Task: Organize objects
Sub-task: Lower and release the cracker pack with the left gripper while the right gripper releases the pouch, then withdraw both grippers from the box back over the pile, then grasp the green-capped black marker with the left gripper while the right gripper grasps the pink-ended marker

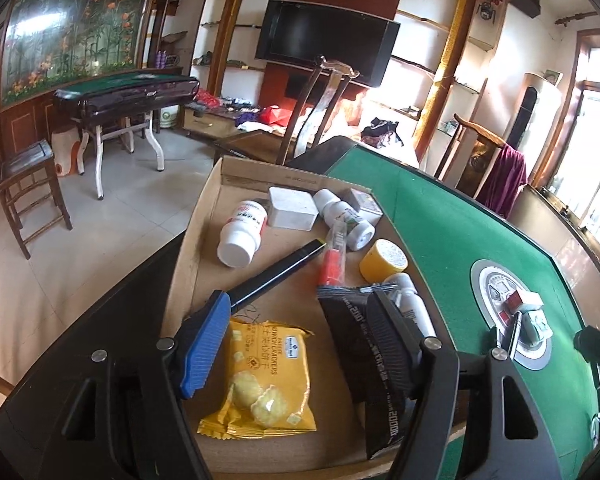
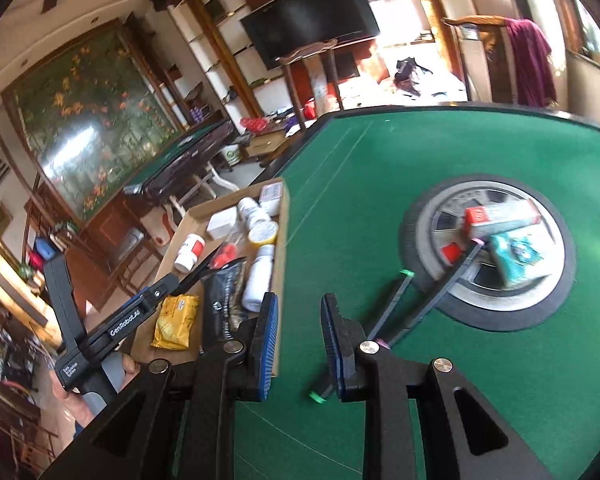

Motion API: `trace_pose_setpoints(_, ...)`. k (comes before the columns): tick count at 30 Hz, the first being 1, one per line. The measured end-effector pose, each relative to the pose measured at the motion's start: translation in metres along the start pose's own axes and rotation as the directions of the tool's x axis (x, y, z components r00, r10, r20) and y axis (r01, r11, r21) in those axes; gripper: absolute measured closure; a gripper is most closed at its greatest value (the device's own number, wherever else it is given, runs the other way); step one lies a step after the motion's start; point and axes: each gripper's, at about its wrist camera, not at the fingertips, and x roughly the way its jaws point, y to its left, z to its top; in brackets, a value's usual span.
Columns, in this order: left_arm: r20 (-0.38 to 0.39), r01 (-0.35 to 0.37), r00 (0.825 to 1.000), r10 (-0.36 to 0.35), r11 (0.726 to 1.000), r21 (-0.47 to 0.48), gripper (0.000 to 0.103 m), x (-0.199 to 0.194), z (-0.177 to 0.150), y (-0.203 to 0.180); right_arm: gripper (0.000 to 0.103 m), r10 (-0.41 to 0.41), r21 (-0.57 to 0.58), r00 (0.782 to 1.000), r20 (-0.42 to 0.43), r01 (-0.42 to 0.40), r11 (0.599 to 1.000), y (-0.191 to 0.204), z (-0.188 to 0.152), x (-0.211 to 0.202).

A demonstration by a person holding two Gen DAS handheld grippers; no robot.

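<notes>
The left claw [image 1: 300, 344] tilts down over a cardboard tray [image 1: 204, 216] at the edge of the green tabletop [image 1: 440, 220], its fingers apart above a yellow cracker packet [image 1: 260, 384] and a black pouch [image 1: 364, 344], gripping neither. The right claw [image 2: 298, 344] angles down over the bare felt, fingers narrowly parted with nothing clamped. Two black sticks [image 2: 432, 292] lie just ahead, near two small boxes [image 2: 508, 236] on the round centre disc [image 2: 428, 208].
</notes>
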Motion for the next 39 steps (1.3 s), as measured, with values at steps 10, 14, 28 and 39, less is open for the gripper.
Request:
trace_pose_setpoints(10,-0.162,0.233,0.968,-0.194,0.933,0.275,0.038,-0.007,-0.018,-0.127,0.077,-0.128,0.184,0.992,0.008,0.124,0.975,-0.110,0.000,-0.037)
trace_pose_setpoints(14,-0.361,0.293,0.919,-0.161,0.890,0.349,0.059,0.033,-0.032,-0.186,0.077,-0.104,0.255,0.994,0.014,0.097,0.962,-0.124,0.002,-0.040)
trace_pose_setpoints(28,-0.498,0.272,0.866,-0.050,0.882,0.384,0.072,0.096,-0.037,-0.218,0.077,-0.070,0.223,0.998,0.009,0.066,0.973,-0.117,-0.001,-0.039)
trace_pose_setpoints(39,-0.465,0.229,0.885,-0.026,0.893,0.387,0.089,0.095,-0.052,-0.208,0.077,-0.087,0.186,0.996,-0.032,0.091,0.978,-0.111,-0.004,-0.025)
